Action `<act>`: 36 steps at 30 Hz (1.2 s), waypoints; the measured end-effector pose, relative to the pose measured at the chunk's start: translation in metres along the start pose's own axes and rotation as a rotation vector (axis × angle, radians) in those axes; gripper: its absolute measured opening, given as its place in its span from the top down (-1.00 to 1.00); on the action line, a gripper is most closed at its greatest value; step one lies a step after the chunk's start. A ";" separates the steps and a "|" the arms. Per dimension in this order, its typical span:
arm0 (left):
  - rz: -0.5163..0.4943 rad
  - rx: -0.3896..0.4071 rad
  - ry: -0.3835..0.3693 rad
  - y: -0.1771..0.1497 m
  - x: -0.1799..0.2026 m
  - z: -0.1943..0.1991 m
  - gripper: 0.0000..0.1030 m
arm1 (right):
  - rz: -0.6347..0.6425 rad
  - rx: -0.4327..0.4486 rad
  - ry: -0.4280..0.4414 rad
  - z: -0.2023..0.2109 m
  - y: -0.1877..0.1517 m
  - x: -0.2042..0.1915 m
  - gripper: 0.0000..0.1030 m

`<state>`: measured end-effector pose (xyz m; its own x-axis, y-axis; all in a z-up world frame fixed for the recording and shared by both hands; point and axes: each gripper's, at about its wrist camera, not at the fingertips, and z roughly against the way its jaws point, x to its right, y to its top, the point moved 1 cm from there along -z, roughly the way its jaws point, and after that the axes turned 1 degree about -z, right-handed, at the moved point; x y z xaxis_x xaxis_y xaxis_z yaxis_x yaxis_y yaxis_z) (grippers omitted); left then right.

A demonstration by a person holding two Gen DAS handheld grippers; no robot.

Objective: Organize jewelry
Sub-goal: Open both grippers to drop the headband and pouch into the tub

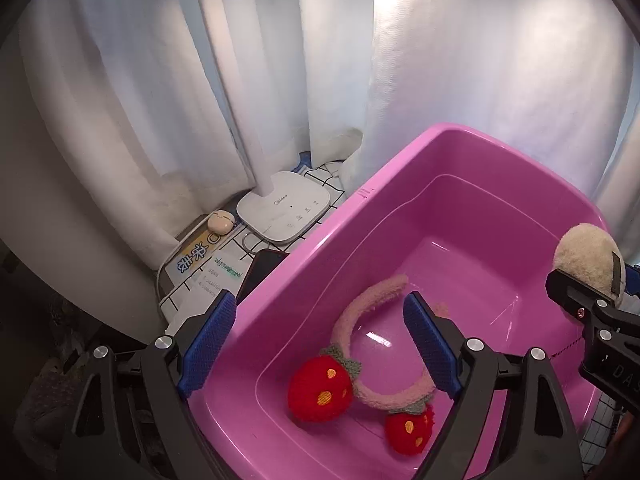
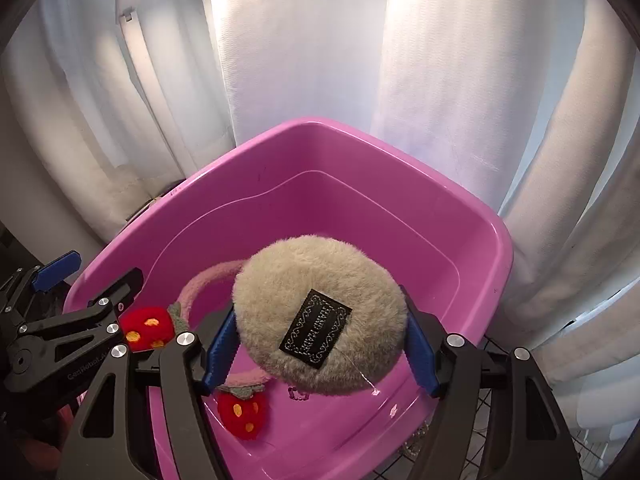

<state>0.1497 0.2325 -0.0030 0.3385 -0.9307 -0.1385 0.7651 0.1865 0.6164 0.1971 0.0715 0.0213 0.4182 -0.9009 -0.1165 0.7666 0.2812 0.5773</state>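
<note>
A pink plastic tub (image 1: 332, 236) (image 2: 496, 256) fills both views. On its floor lies a pink fluffy headband with two red strawberries (image 1: 320, 388) (image 2: 242, 410). My left gripper (image 1: 320, 344) (image 2: 88, 280) hangs open over the tub's near left corner, above the headband, with nothing between its pads. Over the tub, my right gripper (image 2: 320, 340) (image 1: 600, 280) is shut on a beige fluffy puff with a black label (image 2: 320, 308) (image 1: 588, 256). Its blue pads touch the fur on both sides. The puff hides part of the headband in the right wrist view.
Left of the tub stand a white lamp base (image 1: 284, 212), a dark phone (image 1: 260, 272), a small beige case (image 1: 220, 222) and printed papers. White curtains hang close behind. A wire grid (image 2: 492, 412) lies at the tub's near right corner. A small pink piece (image 2: 298, 394) lies in the tub.
</note>
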 end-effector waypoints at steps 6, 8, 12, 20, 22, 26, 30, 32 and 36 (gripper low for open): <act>0.016 -0.018 -0.005 -0.001 -0.003 -0.003 -0.69 | -0.023 0.003 -0.008 0.002 -0.004 0.008 -0.48; 0.020 -0.021 -0.008 -0.002 -0.002 -0.003 -0.69 | -0.027 -0.034 0.013 -0.005 -0.005 0.009 -0.49; 0.012 -0.012 -0.010 -0.004 0.000 0.002 -0.69 | -0.059 -0.016 0.006 0.001 -0.009 0.022 -0.49; 0.015 0.022 -0.020 -0.010 -0.002 0.025 -0.77 | -0.102 0.037 0.023 0.028 -0.027 0.032 -0.49; 0.011 0.038 -0.029 -0.012 -0.001 0.036 -0.81 | -0.118 0.061 0.023 0.042 -0.039 0.037 -0.49; -0.002 0.072 -0.065 -0.019 0.007 0.059 -0.87 | -0.156 0.106 0.022 0.071 -0.065 0.046 -0.49; -0.021 0.088 -0.125 -0.028 0.024 0.079 -0.88 | -0.191 0.154 -0.012 0.100 -0.099 0.060 -0.49; -0.032 0.093 -0.161 -0.034 0.036 0.088 -0.88 | -0.213 0.169 -0.033 0.115 -0.118 0.070 -0.49; -0.079 0.100 -0.235 -0.044 0.064 0.104 -0.88 | -0.275 0.168 -0.086 0.140 -0.160 0.100 -0.49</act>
<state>0.0806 0.1317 0.0419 0.1342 -0.9909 -0.0131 0.7223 0.0888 0.6859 0.0483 -0.1094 0.0302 0.1582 -0.9622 -0.2218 0.7509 -0.0286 0.6598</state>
